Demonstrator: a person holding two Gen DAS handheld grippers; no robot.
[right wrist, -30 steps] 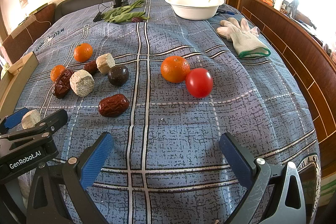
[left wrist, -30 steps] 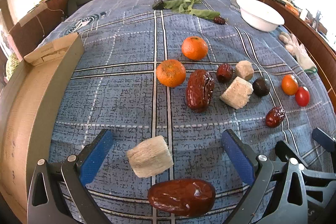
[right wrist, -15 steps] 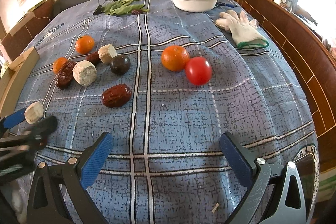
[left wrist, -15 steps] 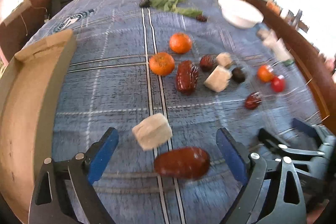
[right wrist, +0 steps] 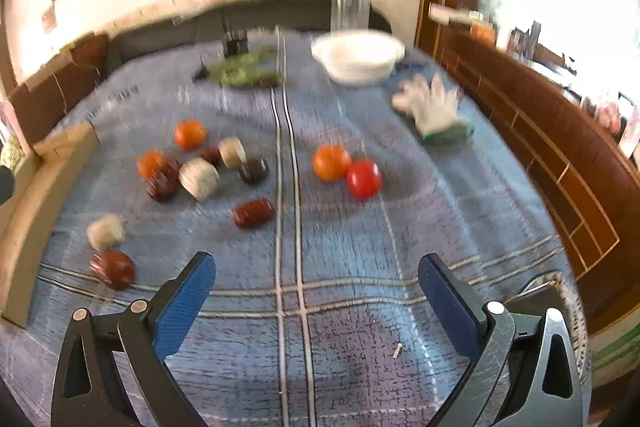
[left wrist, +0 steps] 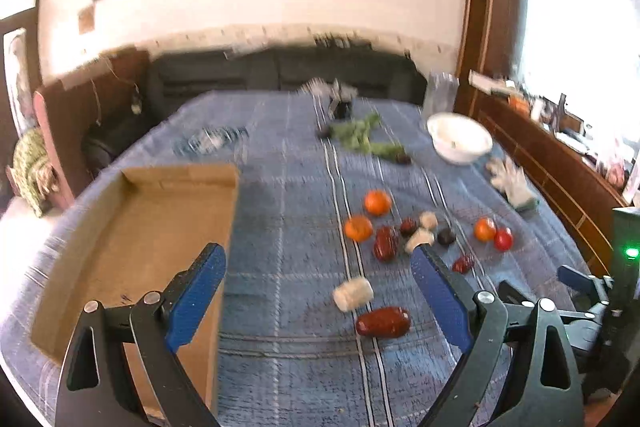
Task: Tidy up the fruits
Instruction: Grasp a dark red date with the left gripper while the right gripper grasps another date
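My left gripper (left wrist: 316, 263) hangs open and holds nothing, high over the blue checked cloth. Just beyond its tips lie a pale block (left wrist: 353, 293) and a big dark red date (left wrist: 383, 321). Farther off sit two oranges (left wrist: 377, 202), a date (left wrist: 386, 243) and small dark and pale pieces. My right gripper (right wrist: 316, 267) is open too, above bare cloth. Ahead of it an orange (right wrist: 331, 162) touches a red tomato (right wrist: 363, 178), and a smaller date (right wrist: 253, 213) lies to their left. Both views are blurred.
An open cardboard box (left wrist: 132, 227) lies on the left of the cloth. At the far end are a white bowl (right wrist: 357, 57), a glass (right wrist: 350, 11) and green leaves (right wrist: 244, 69). A white glove (right wrist: 434, 107) lies near the wooden ledge on the right.
Both grippers have risen and tipped up, so the fruit looks smaller and the wall shows. The left one drew back from the pale block and big date, its jaws a little narrower.
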